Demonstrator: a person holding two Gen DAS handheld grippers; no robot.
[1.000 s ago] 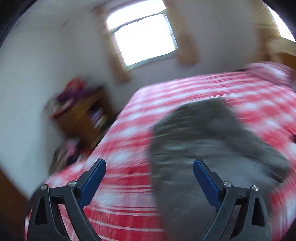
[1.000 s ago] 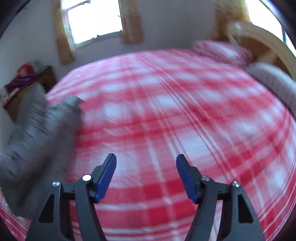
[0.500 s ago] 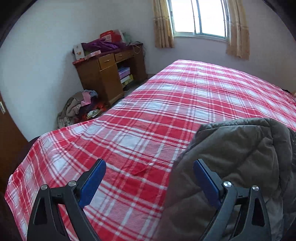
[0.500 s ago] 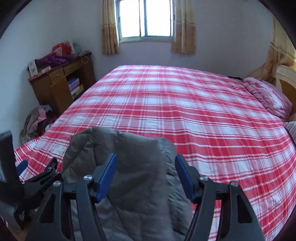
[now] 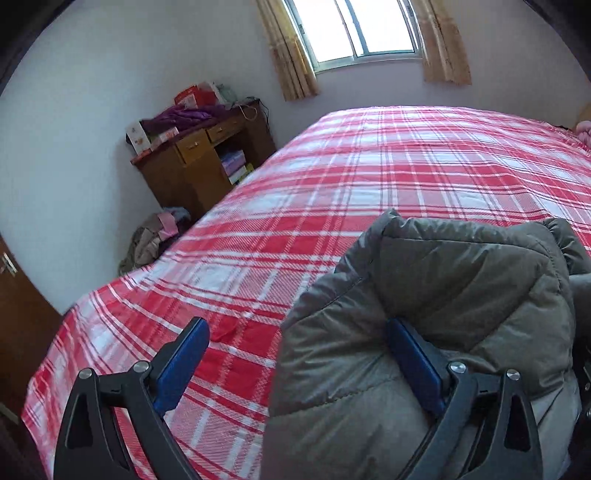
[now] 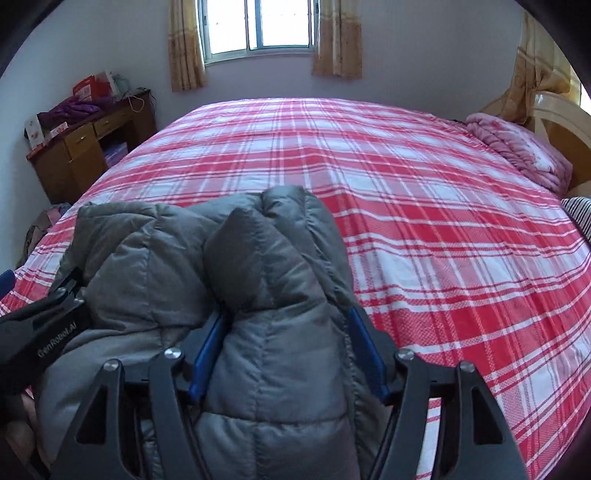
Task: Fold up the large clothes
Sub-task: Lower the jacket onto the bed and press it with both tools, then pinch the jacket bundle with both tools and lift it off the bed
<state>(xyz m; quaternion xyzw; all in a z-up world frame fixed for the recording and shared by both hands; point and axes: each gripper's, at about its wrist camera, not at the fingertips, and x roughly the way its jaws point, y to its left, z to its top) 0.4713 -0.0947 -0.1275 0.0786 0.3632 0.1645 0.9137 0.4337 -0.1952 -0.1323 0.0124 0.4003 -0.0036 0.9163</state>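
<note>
Grey quilted fabric fills the near part of both views: a padded jacket (image 6: 266,295) is bunched in a thick heap at the near edge of the bed (image 6: 424,206), which is covered by a red and white plaid sheet. In the right wrist view the right gripper (image 6: 288,354) is seen with its blue pads set on either side of a puffy fold of the jacket; the fabric bulges between them and both pads are pressed against it, so the fold is gripped at a wide spread. At the left edge of that view the left gripper (image 6: 44,314) is seen as a black body lying against the jacket's side. In the left wrist view the left gripper (image 5: 295,369) is shown with its jaws wide apart: its right pad is touched by the jacket (image 5: 443,314), while its left pad stands clear over the plaid sheet, so nothing is clamped. A wooden desk (image 5: 199,173) piled with boxes and purple cloth is seen against the wall to the left, with a heap of clothes (image 5: 155,240) on the floor beside it. A curtained window (image 6: 258,26) is set in the far wall, and a pink folded quilt (image 6: 517,151) lies at the right end of the bed.
</note>
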